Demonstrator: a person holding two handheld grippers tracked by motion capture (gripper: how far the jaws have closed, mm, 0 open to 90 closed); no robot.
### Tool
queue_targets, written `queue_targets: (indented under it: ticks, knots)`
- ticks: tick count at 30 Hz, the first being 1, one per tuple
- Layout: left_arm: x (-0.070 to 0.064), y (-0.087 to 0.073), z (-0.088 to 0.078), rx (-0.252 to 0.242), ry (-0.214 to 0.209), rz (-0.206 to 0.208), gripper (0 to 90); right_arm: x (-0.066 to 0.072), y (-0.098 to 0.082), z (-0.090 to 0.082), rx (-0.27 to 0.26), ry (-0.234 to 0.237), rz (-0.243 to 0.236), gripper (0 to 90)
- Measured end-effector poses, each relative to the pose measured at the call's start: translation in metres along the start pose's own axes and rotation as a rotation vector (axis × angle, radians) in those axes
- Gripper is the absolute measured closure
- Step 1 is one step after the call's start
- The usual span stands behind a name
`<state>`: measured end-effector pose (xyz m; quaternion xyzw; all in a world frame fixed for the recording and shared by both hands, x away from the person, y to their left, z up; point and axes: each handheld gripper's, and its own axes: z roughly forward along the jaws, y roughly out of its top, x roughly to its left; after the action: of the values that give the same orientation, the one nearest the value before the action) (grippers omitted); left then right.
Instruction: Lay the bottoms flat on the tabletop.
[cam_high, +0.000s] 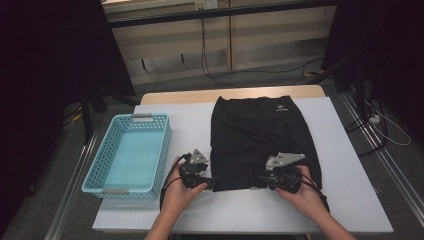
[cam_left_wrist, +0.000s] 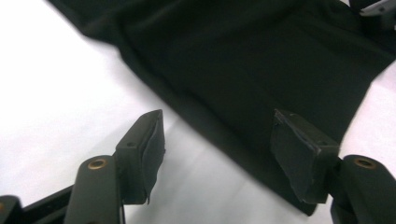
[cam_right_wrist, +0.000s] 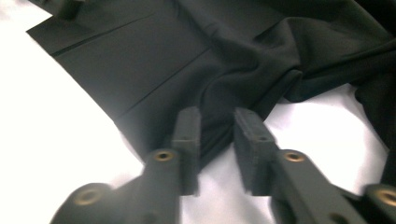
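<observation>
Where the high view runs from nine o'clock toward three, the items stand as follows.

Basket: turquoise plastic, perforated walls, grey handle strips at both short ends; at about eight o'clock on the counter, well apart from the garment and holding nothing that can be seen.

Left gripper: held in the person's left hand at about six o'clock, grey three-cornered plate on top, tip at the near left corner of the garment. In the left gripper view the gripper stands roughly half open; the hem corner lies between the pads, one pad over the bare white counter and the other over the cloth, and neither presses on the fabric.

Black garment: shorts or a similar piece, spread flat at the centre of the counter, waistband at twelve o'clock with a small white logo, hem at six o'clock.

Right gripper: held in the right hand at about five o'clock, at the near right part of the hem. In the right gripper view the gripper is narrowed to a slim gap, a puckered fold of the garment running into it; whether the pads already pinch the cloth cannot be told.
</observation>
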<state>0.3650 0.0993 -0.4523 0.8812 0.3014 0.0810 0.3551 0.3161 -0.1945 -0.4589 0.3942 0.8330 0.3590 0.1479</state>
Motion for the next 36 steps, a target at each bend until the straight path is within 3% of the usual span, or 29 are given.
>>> queue_targets:
  ticks: [2, 6, 12, 18, 23, 26, 36]
  knots:
    - [-0.003, 0.001, 0.001, 0.015, 0.020, 0.024, 40.1, 0.000, -0.001, 0.000, -0.005, 0.002, -0.001, 77.6]
    - [-0.005, 0.001, -0.001, 0.018, -0.005, 0.019, 53.6, 0.002, -0.002, 0.000, -0.010, 0.014, -0.011, 85.7]
    - [-0.008, 0.001, -0.003, 0.036, -0.015, -0.007, 69.9, 0.004, -0.002, 0.000, -0.014, 0.018, -0.011, 88.6]
    - [-0.007, 0.002, -0.005, 0.063, -0.055, -0.076, 88.7, 0.003, -0.002, -0.001, -0.015, 0.029, 0.004, 88.8]
    - [-0.007, 0.005, -0.010, 0.084, -0.079, -0.085, 90.0, 0.004, -0.001, -0.006, -0.023, 0.042, 0.003, 88.9]
    - [-0.010, 0.005, -0.021, 0.082, -0.101, -0.087, 90.0, 0.007, -0.001, -0.014, -0.034, 0.062, -0.005, 89.0]
    - [-0.015, -0.007, -0.050, 0.079, -0.137, -0.091, 90.0, 0.034, -0.005, -0.034, -0.036, 0.122, -0.057, 89.1]
